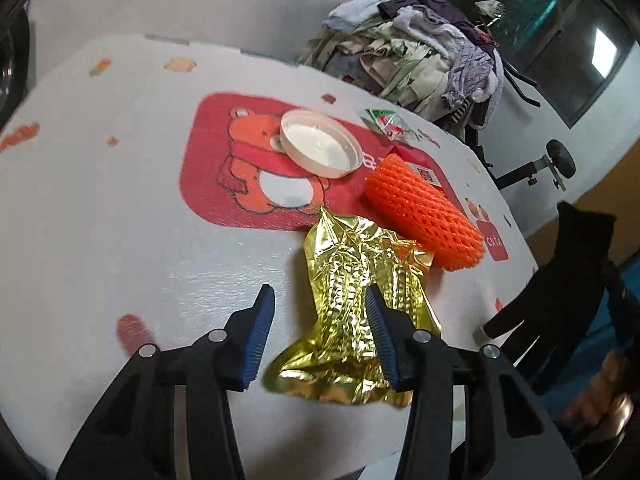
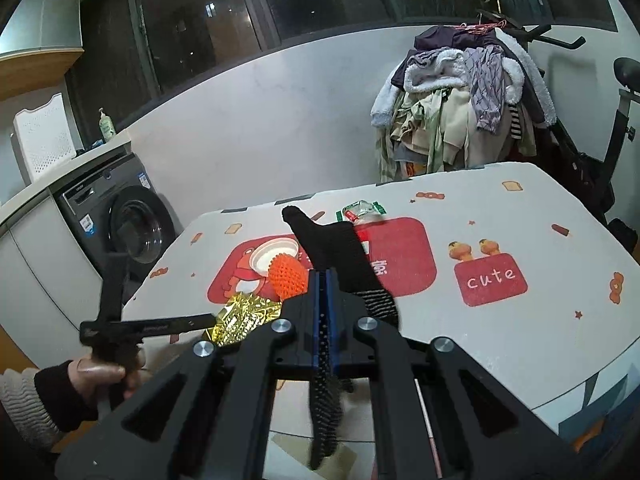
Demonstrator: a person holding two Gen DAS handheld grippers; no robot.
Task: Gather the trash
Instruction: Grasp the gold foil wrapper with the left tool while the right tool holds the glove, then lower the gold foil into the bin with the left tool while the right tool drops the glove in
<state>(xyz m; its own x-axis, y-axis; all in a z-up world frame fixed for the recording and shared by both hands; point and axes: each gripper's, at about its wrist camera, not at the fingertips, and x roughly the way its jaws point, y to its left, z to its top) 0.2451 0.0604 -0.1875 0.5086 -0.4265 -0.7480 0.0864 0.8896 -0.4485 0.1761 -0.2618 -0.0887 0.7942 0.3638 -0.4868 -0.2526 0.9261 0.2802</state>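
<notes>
A person stands at a table covered with a white cloth (image 1: 120, 200) printed with a red cartoon bear panel, holding a two-finger gripper in each hand. The right gripper (image 2: 325, 280) has its blue ribbed pads pressed together on a black sock (image 2: 332, 252) with a grey-striped cuff, lifted clear of the cloth so the soft knit droops on both sides of the pinch. The left gripper (image 1: 320, 332) is low over the near edge of the table, jaws partly spread, with a crumpled gold foil wrapper (image 1: 352, 312) lying between them; one pad overlaps the foil, but whether it presses on it I cannot tell, and the other stands apart from it. The foil is shiny, creased and flat. Just beyond it, touching its far corner, lies an orange foam net sleeve (image 1: 424, 216), tube-shaped with an open mesh. Further back sits a round white plastic lid (image 1: 320, 144), rim up, and a small clear wrapper with green and red print (image 1: 390, 120). By my reckoning the job is at an early stage: one piece is in hand and four remain on the table.
</notes>
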